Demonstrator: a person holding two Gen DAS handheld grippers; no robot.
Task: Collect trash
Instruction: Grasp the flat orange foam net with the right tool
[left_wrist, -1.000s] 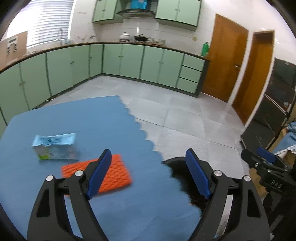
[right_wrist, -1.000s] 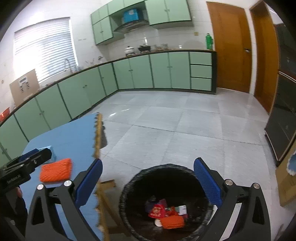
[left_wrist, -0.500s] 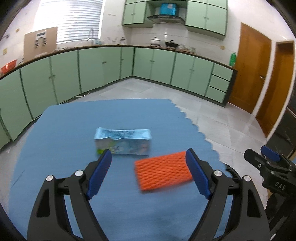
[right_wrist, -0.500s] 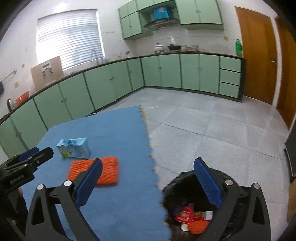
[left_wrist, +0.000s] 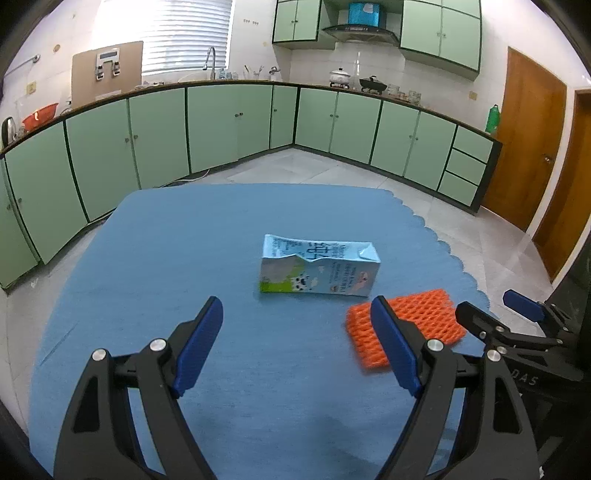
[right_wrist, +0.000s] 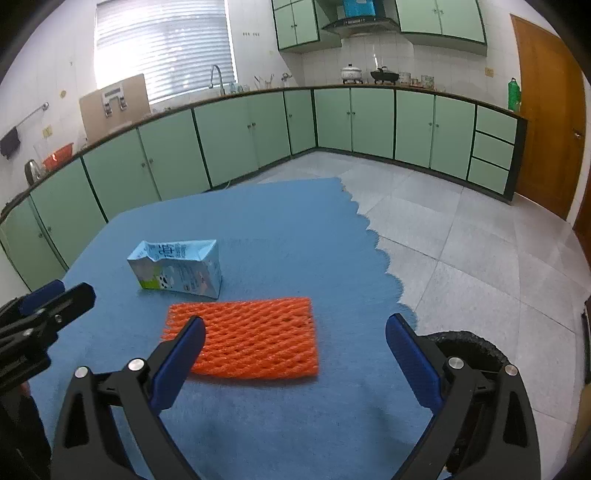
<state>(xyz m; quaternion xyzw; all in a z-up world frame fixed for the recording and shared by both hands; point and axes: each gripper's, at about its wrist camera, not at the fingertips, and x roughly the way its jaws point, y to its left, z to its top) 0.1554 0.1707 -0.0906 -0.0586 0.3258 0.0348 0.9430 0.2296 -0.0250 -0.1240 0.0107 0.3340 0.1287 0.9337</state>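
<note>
A kitchen lined with pale green cabinets (left_wrist: 229, 129) is seen behind a desk covered by a blue mat (left_wrist: 184, 258) with a scalloped edge; grey floor tiles (right_wrist: 461, 240) lie beyond that edge, and a brown door (left_wrist: 524, 144) stands at the far right.

A black trash bin (right_wrist: 476, 345) is partly seen in the right wrist view, below the desk's edge and behind the right finger of the right gripper; its contents cannot be made out.

The left gripper (left_wrist: 297, 341) is held above the mat with its blue-padded fingers (left_wrist: 199, 343) spread wide and released; nothing is held or touched by them. The right gripper (right_wrist: 295, 360) is likewise held with its fingers (right_wrist: 412, 360) wide apart and empty. In the right wrist view its left finger overlaps the near left corner of the foam net, but contact cannot be told. Each gripper is glimpsed at the edge of the other's view.

A light blue milk carton (left_wrist: 319, 269), dented near one end, lies on its side on the mat, ahead of the left gripper and well apart from its fingers. An orange foam net sleeve (right_wrist: 245, 339) lies flat on the mat just beside the carton, on its near side, directly ahead of the right gripper and between its spread fingers as seen from that camera.
</note>
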